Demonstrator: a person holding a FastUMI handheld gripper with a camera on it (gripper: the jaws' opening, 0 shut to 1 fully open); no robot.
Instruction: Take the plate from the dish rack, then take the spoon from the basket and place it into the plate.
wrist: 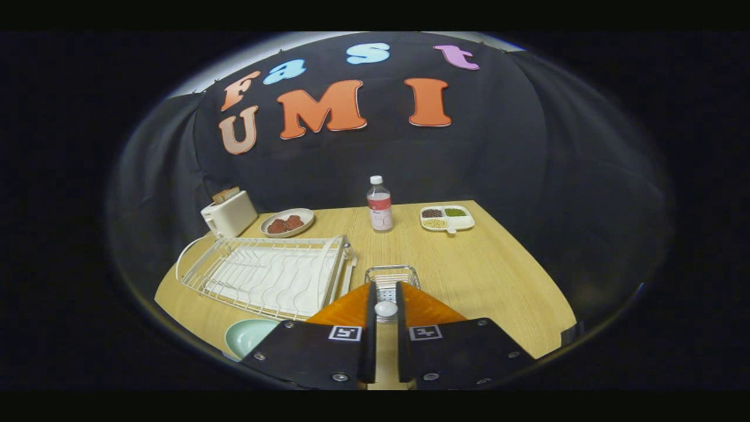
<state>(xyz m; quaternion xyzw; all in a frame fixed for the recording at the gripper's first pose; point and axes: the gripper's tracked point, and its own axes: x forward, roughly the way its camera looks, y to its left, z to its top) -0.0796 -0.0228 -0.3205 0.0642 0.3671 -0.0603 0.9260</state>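
The plate (249, 335), a pale green dish, already lies flat on the table (498, 275) at about eight o'clock from the gripper (386, 293), just in front of the white dish rack (269, 272), so I judge the first step done and the spoon step in hand. The fingers stand narrow, close to parallel, with a small white rounded end of the spoon (386, 309) sitting between them; whether both press on it I cannot tell, though it looks pinched. The wire basket (392, 276) lies at twelve o'clock, just ahead of the fingertips. Only this rounded end of the spoon is plain, so its long axis is a guess: it seems to run along the fingers, toward the basket and away from the camera, the rest hidden. If the grip is sound, the next move calls for lifting clear of the basket rim, swinging toward eight o'clock, and lowering the spoon onto the plate before the fingers part. Beyond stand a bottle (379, 205), a toaster (228, 214), and two dishes of food.
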